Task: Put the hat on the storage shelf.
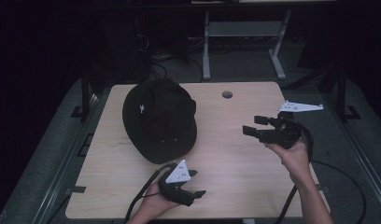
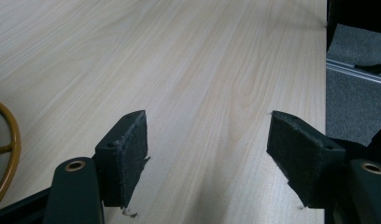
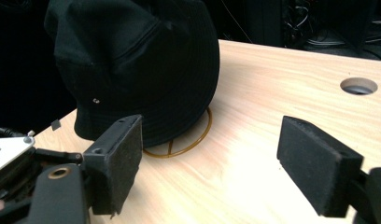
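Hat (image 1: 159, 119) sits on a gold wire stand (image 3: 198, 135) at the table's (image 1: 235, 154) 10 o'clock. Left gripper (image 1: 191, 189) at 6 o'clock, jaws wide, nothing between them, bare wood ahead. Right gripper (image 1: 258, 127) at 3 o'clock, jaws wide and empty, aimed at the hat, well apart from it.

Hat (image 1: 159, 119) on stand ring (image 3: 188, 142), far-left of table (image 1: 235, 158); cable hole (image 1: 227, 94) far, right of hat.
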`<action>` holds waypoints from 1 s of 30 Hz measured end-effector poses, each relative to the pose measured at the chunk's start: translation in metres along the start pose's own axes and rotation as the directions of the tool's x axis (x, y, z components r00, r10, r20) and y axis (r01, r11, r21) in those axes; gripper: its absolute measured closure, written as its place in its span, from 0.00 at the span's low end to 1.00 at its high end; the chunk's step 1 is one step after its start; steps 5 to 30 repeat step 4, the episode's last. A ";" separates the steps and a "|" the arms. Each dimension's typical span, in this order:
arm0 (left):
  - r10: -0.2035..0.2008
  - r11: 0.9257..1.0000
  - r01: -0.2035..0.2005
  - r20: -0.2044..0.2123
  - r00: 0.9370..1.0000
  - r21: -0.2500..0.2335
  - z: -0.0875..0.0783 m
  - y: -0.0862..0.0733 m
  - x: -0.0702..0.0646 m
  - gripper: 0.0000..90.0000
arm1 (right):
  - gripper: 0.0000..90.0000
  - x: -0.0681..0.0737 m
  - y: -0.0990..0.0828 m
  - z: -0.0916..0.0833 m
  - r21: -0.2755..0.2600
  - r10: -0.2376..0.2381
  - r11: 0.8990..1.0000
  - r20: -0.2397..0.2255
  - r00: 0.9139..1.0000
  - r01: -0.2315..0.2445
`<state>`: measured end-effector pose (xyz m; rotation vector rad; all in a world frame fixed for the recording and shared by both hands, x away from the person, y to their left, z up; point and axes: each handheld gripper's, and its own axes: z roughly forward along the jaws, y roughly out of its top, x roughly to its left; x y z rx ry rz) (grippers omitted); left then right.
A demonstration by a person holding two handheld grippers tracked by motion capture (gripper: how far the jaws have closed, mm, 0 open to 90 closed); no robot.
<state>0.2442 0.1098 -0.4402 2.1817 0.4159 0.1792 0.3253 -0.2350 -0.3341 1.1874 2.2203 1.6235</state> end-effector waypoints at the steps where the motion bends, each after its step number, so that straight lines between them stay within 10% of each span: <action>1: 0.000 1.000 0.000 -0.001 1.000 -0.001 0.000 0.000 0.000 0.31 | 0.23 0.001 -0.002 -0.002 -0.001 0.004 1.000 0.001 1.000 -0.004; 30: -0.004 1.000 0.004 -0.001 1.000 -0.011 0.000 0.001 0.000 0.31 | 0.23 0.006 -0.013 -0.011 -0.013 -0.008 1.000 0.016 1.000 0.008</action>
